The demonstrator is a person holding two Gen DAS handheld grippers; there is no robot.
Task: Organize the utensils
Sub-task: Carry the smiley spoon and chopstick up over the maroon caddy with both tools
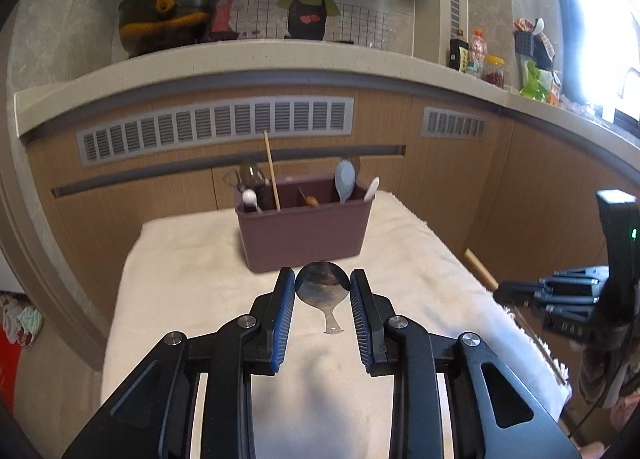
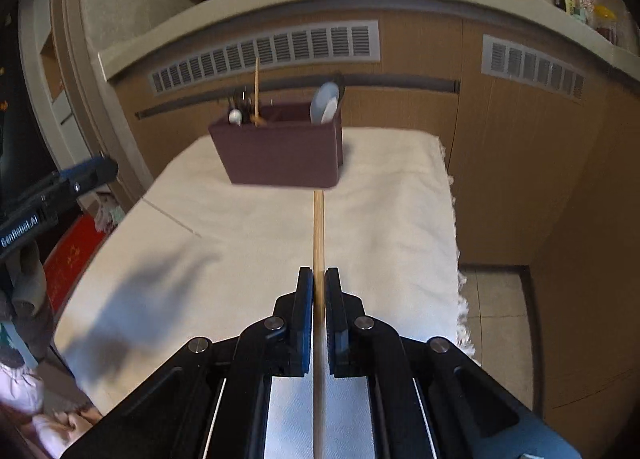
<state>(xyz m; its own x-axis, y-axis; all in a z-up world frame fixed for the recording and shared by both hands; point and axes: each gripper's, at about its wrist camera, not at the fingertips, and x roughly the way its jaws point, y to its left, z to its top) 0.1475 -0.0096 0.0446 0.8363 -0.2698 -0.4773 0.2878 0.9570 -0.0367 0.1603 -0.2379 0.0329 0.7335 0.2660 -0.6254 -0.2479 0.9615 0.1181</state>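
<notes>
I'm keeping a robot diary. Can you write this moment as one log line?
left gripper: shut on spoon | right gripper: shut on chopstick | both: above cloth | caddy: ahead

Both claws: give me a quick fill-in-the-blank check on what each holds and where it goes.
1. The left claw grips a metal ____ by its bowl.
2. The right claw is shut on a wooden ____.
3. The maroon caddy stands on a ____ towel.
4. In the caddy, one chopstick stands in the ____ compartment.

Missing words: spoon; chopstick; white; left
</notes>
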